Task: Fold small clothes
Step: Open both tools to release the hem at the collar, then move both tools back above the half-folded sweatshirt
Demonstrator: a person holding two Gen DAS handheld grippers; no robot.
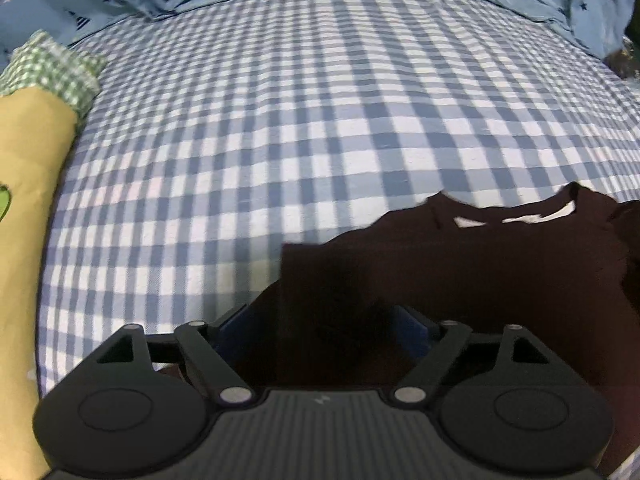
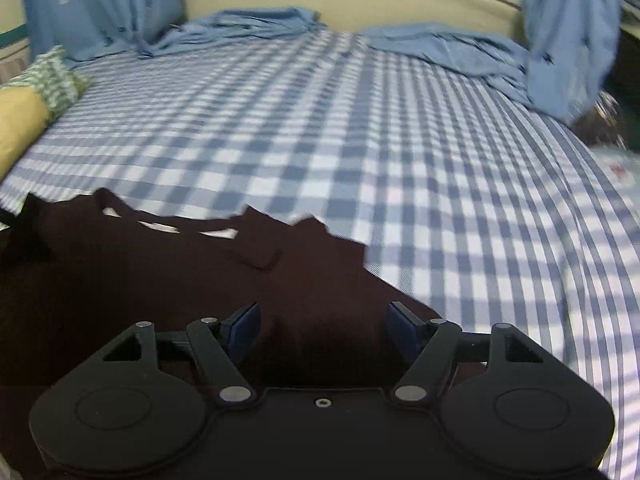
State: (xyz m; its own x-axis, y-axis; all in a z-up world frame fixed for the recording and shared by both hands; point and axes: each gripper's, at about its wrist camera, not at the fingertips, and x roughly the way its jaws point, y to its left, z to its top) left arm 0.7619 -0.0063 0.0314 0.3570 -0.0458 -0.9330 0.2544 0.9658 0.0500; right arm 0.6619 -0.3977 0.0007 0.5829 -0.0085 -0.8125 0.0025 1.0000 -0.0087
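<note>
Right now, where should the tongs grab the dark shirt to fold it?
Probably at its two near corners, coming down from above. The dark shirt lies flat on the checked bedsheet, collar at the far edge. The left tongs and right tongs are open over the near cloth, one toward each side. Pinch there and carry the near edge toward the collar.

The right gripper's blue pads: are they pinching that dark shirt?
Apart. In the right wrist view the right gripper stands open, each blue pad well clear of the dark shirt lying between them.
</note>
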